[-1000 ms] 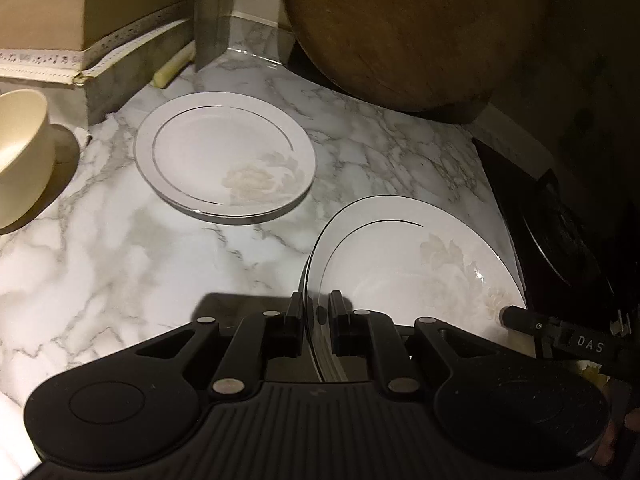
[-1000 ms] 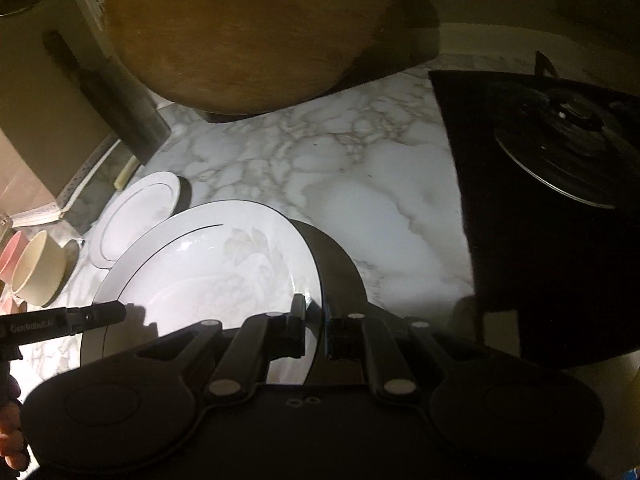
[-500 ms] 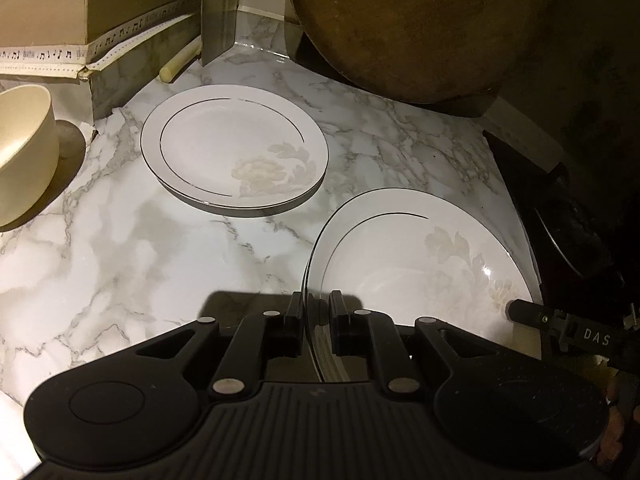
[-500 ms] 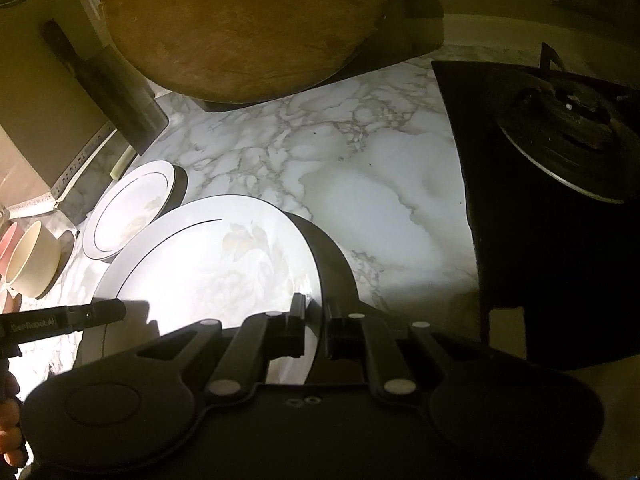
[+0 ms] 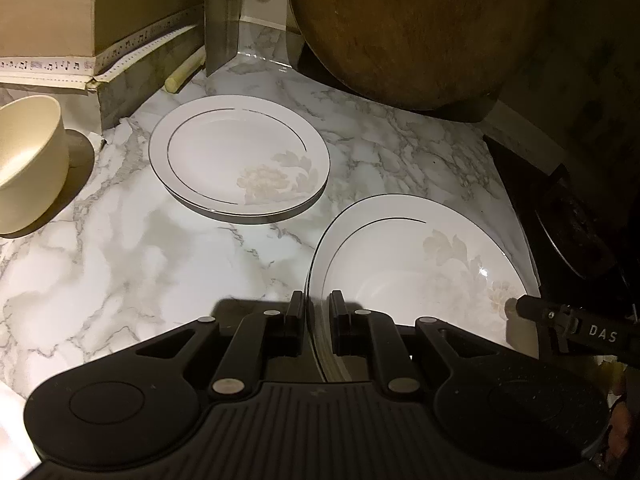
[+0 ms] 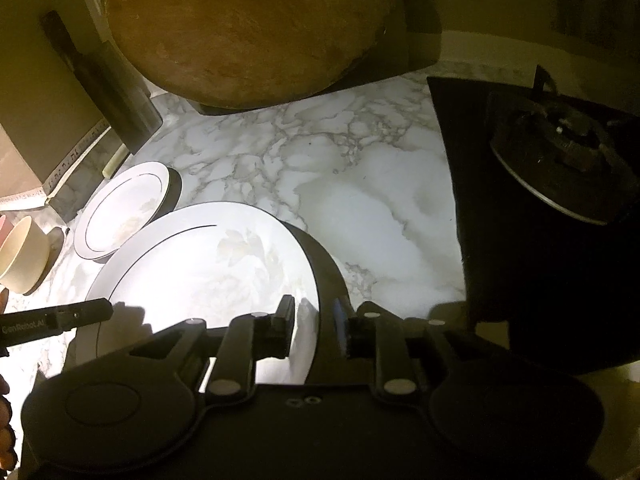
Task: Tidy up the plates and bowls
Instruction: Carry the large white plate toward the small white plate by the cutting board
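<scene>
White plate (image 5: pixel 420 264) stays clenched in left jaws; right jaws, earlier clenched, apparently releasing.

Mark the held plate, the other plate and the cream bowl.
held plate (image 5: pixel 416 264), left wrist view, on its flower-printed inner face.
other plate (image 5: pixel 240 156), left wrist view, on its centre.
cream bowl (image 5: pixel 24 148), left wrist view, on its inside wall.

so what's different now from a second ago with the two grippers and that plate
The right gripper is letting go: its fingers, shut on the near plate's rim a second ago, are opening, with the rim between them but a gap on each side. The left gripper stays shut on the opposite rim. The far plate, bowl and round board have not moved.
</scene>
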Action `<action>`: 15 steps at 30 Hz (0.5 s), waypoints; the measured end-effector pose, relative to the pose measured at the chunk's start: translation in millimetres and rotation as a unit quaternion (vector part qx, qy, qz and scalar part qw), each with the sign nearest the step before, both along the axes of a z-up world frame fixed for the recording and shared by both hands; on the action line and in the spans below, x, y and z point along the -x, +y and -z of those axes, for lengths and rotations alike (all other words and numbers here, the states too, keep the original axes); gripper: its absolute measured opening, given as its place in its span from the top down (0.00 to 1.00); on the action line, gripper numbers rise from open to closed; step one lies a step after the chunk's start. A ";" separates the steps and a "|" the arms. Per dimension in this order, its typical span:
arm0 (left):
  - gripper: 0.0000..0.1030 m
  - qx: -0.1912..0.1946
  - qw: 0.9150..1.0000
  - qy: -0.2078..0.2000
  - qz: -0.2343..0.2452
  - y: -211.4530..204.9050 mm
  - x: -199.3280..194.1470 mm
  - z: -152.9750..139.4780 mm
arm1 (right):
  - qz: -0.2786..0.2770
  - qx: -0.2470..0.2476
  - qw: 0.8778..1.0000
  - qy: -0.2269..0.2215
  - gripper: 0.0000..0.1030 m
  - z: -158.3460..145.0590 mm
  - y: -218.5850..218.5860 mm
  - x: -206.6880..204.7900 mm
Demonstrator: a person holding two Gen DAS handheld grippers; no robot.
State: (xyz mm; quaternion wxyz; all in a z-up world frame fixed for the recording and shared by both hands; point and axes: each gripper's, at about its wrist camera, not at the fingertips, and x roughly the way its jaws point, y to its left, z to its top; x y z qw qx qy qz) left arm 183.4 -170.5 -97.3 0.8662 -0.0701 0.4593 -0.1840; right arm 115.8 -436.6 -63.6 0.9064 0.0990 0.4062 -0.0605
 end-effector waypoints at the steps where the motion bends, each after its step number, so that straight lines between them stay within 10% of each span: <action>1: 0.89 -0.002 1.000 -0.003 0.000 1.1 1.7 -1.4 | -0.003 0.006 1.000 -0.004 0.74 -2.7 2.9 1.0; 15: 0.86 -0.003 0.999 -0.053 0.007 28.0 40.2 -37.6 | -0.091 0.046 0.993 -0.062 0.53 -42.7 67.1 20.7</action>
